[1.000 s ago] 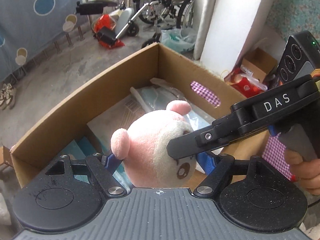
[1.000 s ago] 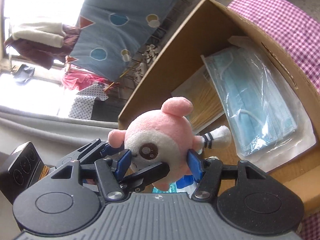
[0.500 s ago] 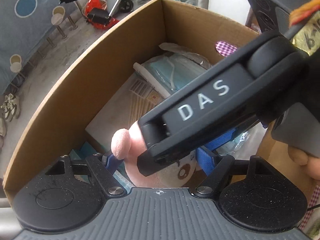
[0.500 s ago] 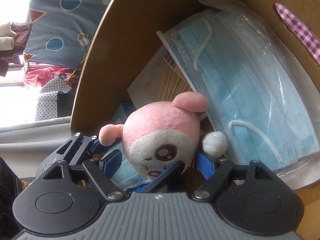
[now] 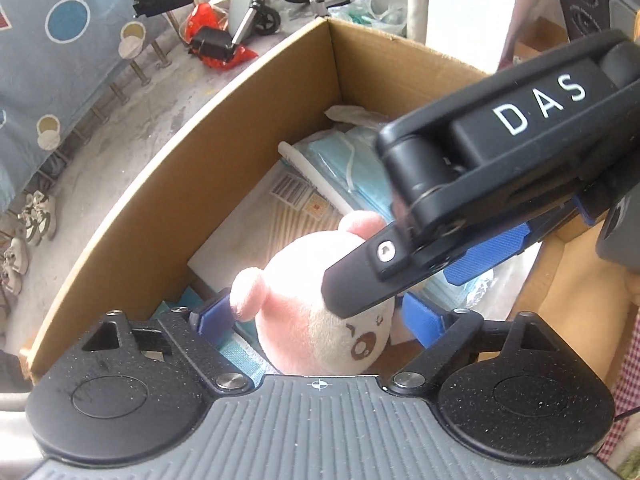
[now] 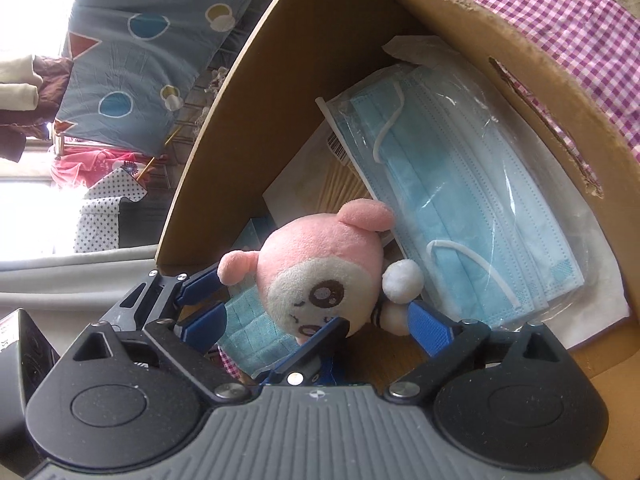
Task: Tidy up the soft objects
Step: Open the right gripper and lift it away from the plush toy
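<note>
A pink and cream plush toy (image 5: pixel 316 320) with round ears lies inside a brown cardboard box (image 5: pixel 224 128). Both grippers reach into the box around it. My left gripper (image 5: pixel 320 316) has its blue pads spread wide on either side of the toy's head, apart from it. My right gripper (image 6: pixel 316 316) is also spread wide around the toy (image 6: pixel 320 272), and its black body crosses the left wrist view (image 5: pixel 480 200). A bag of blue face masks (image 6: pixel 452 196) lies in the box behind the toy.
A flat white packet with a barcode (image 5: pixel 280 216) and a blue cloth (image 6: pixel 256 328) lie on the box floor. A purple checked cloth (image 6: pixel 560 28) is beside the box. Wheelchair parts (image 5: pixel 260 4) and shoes (image 5: pixel 28 232) are on the concrete floor beyond.
Both grippers carried the toy down into the box, then opened. The toy now rests on the box contents with the pads spread away from it.
</note>
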